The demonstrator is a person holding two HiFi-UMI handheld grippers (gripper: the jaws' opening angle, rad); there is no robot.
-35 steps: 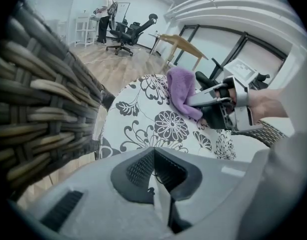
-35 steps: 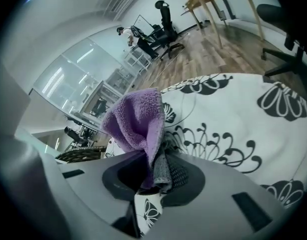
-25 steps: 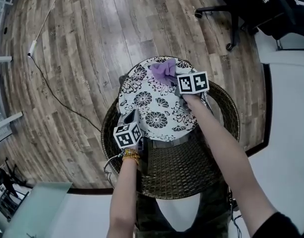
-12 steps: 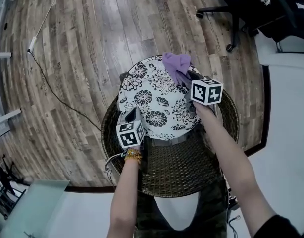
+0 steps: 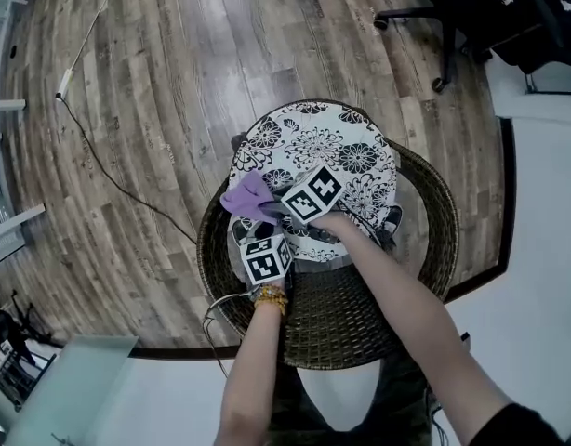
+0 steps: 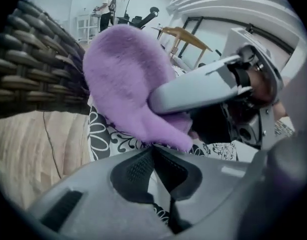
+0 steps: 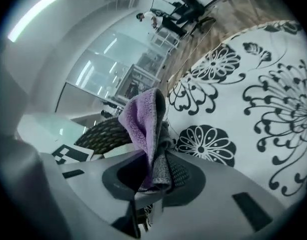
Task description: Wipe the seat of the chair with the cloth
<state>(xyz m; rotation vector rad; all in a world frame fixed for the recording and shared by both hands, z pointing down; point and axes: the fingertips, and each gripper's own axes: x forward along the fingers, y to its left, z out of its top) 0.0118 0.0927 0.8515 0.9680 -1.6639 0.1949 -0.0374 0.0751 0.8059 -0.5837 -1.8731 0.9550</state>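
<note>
The chair is a dark wicker tub [image 5: 360, 314] with a white cushion seat [image 5: 341, 151] printed with black flowers. My right gripper [image 5: 274, 207] is shut on a purple cloth [image 5: 246, 193] and holds it at the seat's near left edge. In the right gripper view, the cloth [image 7: 143, 119] stands bunched between the pads, just above the flowered seat [image 7: 253, 84]. My left gripper [image 5: 259, 238] sits right beside it at the cushion's near rim. Its jaws are shut with nothing between them [image 6: 153, 151]. The cloth [image 6: 128, 79] and a right gripper finger [image 6: 193, 89] fill its view.
A black office chair [image 5: 444, 26] stands on the wood floor at the far right. A thin cable [image 5: 99, 156] runs across the floor on the left. A glass tabletop [image 5: 62, 388] shows at the near left. The wicker rim [image 6: 33, 74] rises left of the left gripper.
My right gripper has swept the cloth from the seat's far edge across to its near left edge, beside the left gripper. The left gripper has stayed by the cushion's near rim.
</note>
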